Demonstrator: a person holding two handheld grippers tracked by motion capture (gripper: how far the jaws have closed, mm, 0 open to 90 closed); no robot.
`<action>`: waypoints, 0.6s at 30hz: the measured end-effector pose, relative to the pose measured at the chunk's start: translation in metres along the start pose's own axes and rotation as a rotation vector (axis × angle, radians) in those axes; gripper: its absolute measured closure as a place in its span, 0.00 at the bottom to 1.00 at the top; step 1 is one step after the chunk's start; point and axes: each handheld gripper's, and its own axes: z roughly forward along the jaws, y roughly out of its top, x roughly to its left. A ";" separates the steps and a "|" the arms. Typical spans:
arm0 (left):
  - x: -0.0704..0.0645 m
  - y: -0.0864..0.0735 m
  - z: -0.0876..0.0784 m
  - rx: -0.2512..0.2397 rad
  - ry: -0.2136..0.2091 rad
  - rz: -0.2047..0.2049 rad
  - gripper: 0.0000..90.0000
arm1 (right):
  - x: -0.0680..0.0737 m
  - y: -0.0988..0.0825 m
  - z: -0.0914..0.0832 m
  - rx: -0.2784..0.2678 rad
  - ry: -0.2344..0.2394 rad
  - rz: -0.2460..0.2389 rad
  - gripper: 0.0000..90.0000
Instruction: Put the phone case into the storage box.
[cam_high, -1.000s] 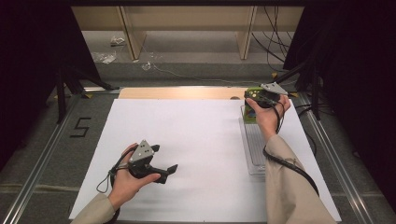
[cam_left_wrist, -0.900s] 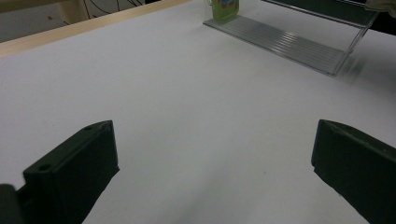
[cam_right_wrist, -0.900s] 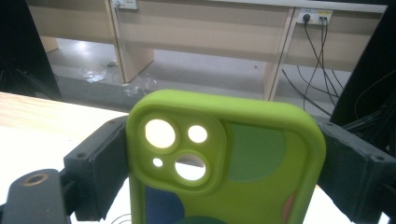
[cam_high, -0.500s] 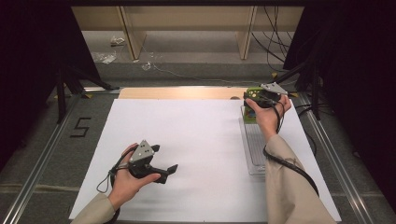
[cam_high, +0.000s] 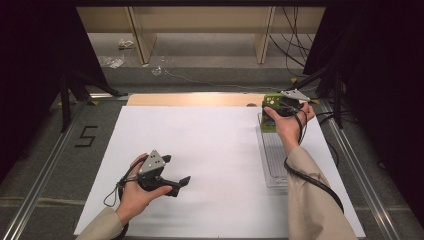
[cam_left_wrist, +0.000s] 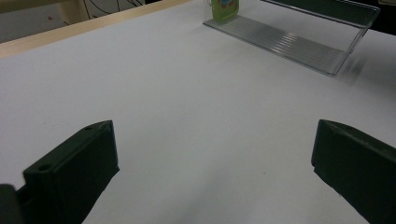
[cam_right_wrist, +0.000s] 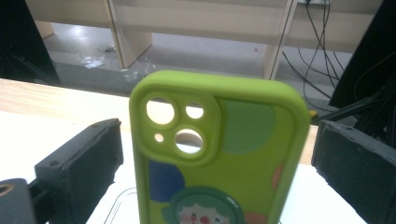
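Note:
A lime-green phone case (cam_right_wrist: 219, 154) with cartoon prints stands upright at the far end of a clear ribbed tray (cam_high: 275, 160). My right gripper (cam_high: 270, 107) is around it at the table's back right. Its jaws have just been opening, and each black pad now stands clear of the case's sides, so the case is between them untouched. The left gripper (cam_high: 176, 170) rests in the hand near the front left of the white sheet (cam_high: 210, 145), open with nothing between its pads. From there, the case (cam_left_wrist: 225, 8) and tray (cam_left_wrist: 299, 44) lie far ahead.
A wooden strip (cam_high: 190, 100) runs along the sheet's far edge. Metal rails (cam_high: 45, 180) border both sides of the table, with a black "5" (cam_high: 86, 136) marked at the left. Cables (cam_high: 310, 185) trail from the right gripper along the sleeve.

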 end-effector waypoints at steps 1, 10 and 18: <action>0.000 0.000 0.000 0.000 0.000 0.000 0.00 | 0.000 0.000 -0.001 0.006 0.002 0.000 0.03; 0.000 0.000 0.001 0.002 0.000 -0.001 0.00 | 0.000 -0.004 -0.012 0.035 0.010 0.004 0.03; 0.000 0.000 0.001 0.002 0.000 -0.002 0.00 | 0.002 -0.006 -0.022 0.055 0.019 -0.006 0.04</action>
